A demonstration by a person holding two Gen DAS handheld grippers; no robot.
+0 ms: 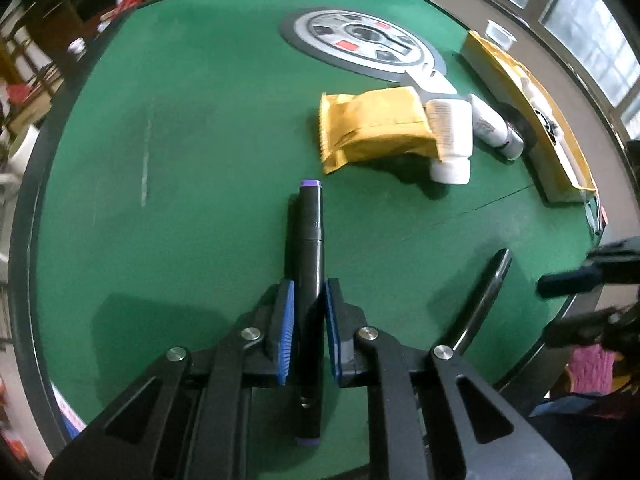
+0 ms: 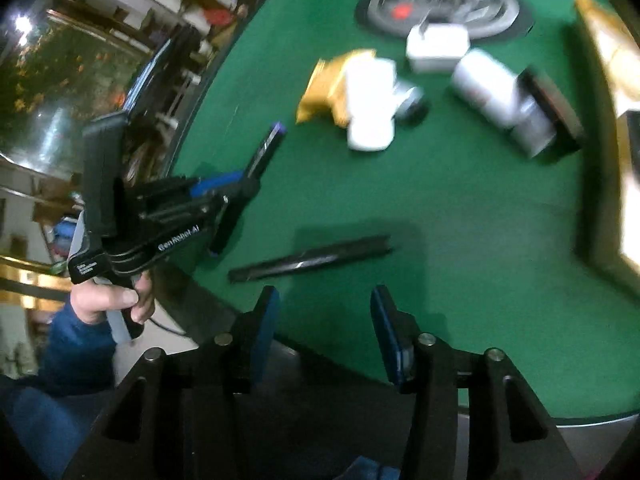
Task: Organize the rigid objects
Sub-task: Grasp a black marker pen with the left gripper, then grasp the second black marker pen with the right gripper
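Left gripper (image 1: 308, 316): blue pads clamped on the black marker with purple end caps (image 1: 310, 240), gripped mid-barrel, probably so it lifts level.
Right gripper (image 2: 324, 320): jaws partly open, empty, poised near the slim black pen (image 2: 310, 258) lying on the green felt table (image 2: 460, 220).
Marker location: table's near edge, left gripper's grasp.

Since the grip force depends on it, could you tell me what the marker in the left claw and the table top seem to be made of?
Marker: apparently hard glossy black plastic, with sharp highlights along the barrel and purple end caps. Table top: probably matte green felt or baize, showing no reflections.
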